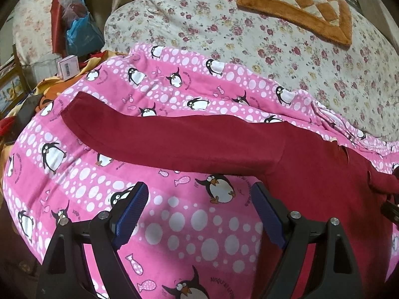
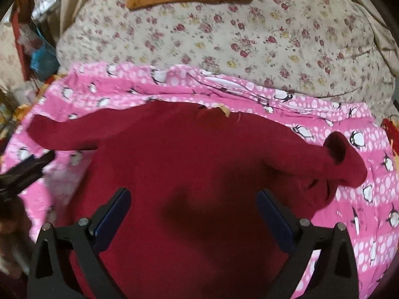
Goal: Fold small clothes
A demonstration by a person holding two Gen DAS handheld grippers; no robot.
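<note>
A small dark red long-sleeved top [image 2: 189,164] lies spread on a pink penguin-print cloth [image 1: 174,224]. In the left wrist view its left sleeve [image 1: 162,137] stretches flat to the left, and the top's body [image 1: 324,199] fills the right side. My left gripper [image 1: 199,194] hovers open over the pink cloth just below that sleeve, holding nothing. My right gripper [image 2: 193,199] stands open above the middle of the top's body. The right sleeve [image 2: 341,159] is bunched and curled at its cuff. The left gripper's black tip [image 2: 27,167] shows at the left edge.
The pink cloth [image 2: 361,236] lies on a bed with a floral quilt [image 1: 274,37]. An orange-bordered checked cushion [image 1: 299,2] sits at the far side. Bags, a small box [image 1: 68,66] and cluttered items crowd the left of the bed.
</note>
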